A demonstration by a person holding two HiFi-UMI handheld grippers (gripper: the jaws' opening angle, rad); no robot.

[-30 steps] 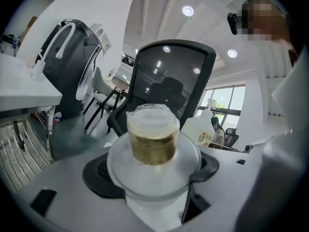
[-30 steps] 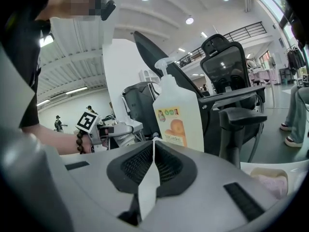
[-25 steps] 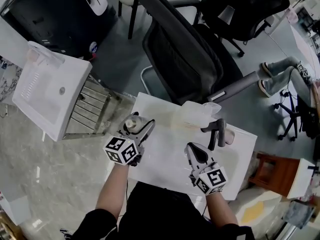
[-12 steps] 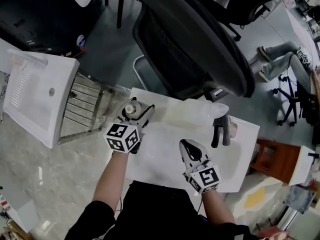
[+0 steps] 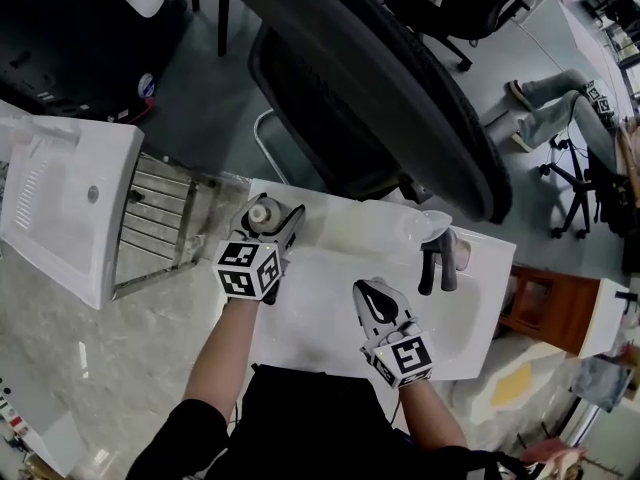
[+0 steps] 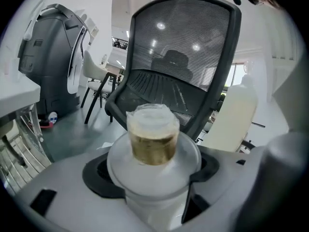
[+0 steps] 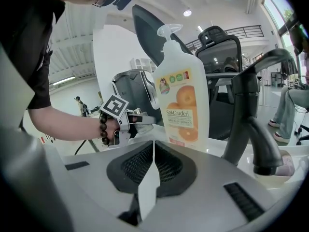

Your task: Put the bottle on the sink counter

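Bottle, axis: the bottle stands upright with its long axis vertical. The clear cap points up, and amber liquid shows in the neck above a wider, pale body.
Bottle, place: it is at the back left corner of the white desk that holds the sink basin, close to the edge. No view shows whether its base touches the desk.
Left hand-held gripper: the left hand-held gripper has its jaws set wide and clamped on the bottle's body, one dark pad on each side.
Right hand-held gripper: the right hand-held gripper has its jaws pressed together with nothing between them. It hangs over the basin, well apart from the bottle.
Writing: a soap bottle stands upright just beside the dark faucet. Its label shows oranges and a brand line that reads roughly "StilGarden". The finer print is too small to read.
Markers: black-and-white square patterns cover the cube on the left hand-held gripper.
Backdrop: a mesh-backed office chair stands behind the desk.
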